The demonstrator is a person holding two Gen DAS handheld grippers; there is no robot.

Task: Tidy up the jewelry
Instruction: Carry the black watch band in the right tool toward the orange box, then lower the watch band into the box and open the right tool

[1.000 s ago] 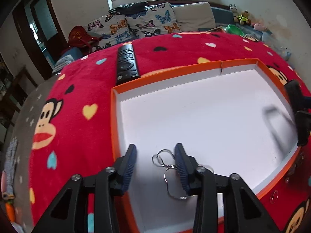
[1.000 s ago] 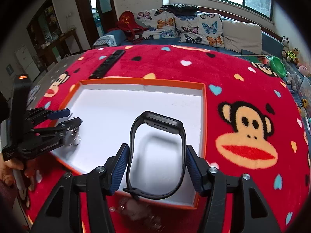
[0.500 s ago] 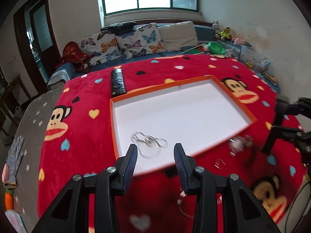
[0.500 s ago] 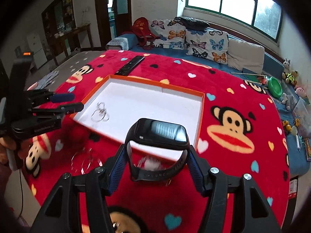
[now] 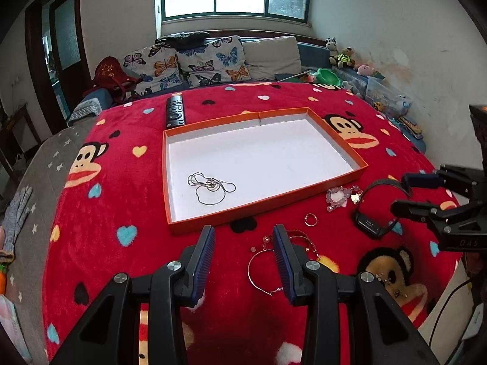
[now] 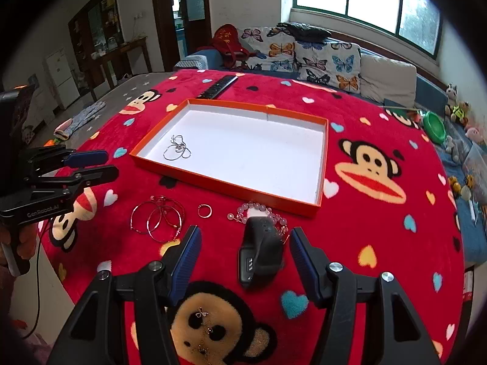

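Observation:
An orange-rimmed white tray (image 5: 334, 140) (image 6: 231, 187) lies on the red monkey-print blanket. A thin silver necklace (image 5: 210, 187) (image 6: 178, 150) lies in its near-left corner. In front of the tray lie a pink bead bracelet (image 5: 339, 196) (image 6: 258, 210), a small ring (image 5: 311, 219) (image 6: 204, 210), hoop bangles (image 5: 274, 261) (image 6: 158, 217) and a black smart band (image 5: 373, 222) (image 6: 260, 249). My left gripper (image 5: 243, 243) is open and empty above the blanket. My right gripper (image 6: 243, 243) is open; the band lies on the blanket between its fingers.
A black remote (image 5: 175, 111) (image 6: 217, 86) lies behind the tray. A small earring (image 6: 202, 314) rests on a brown monkey patch near me. A sofa with butterfly cushions (image 5: 197, 64) stands behind. A grey glove (image 5: 16, 213) lies far left.
Both grippers have pulled back from the tray toward me. The left one let go of the necklace in the tray. The right one opened and the black band now lies on the blanket.

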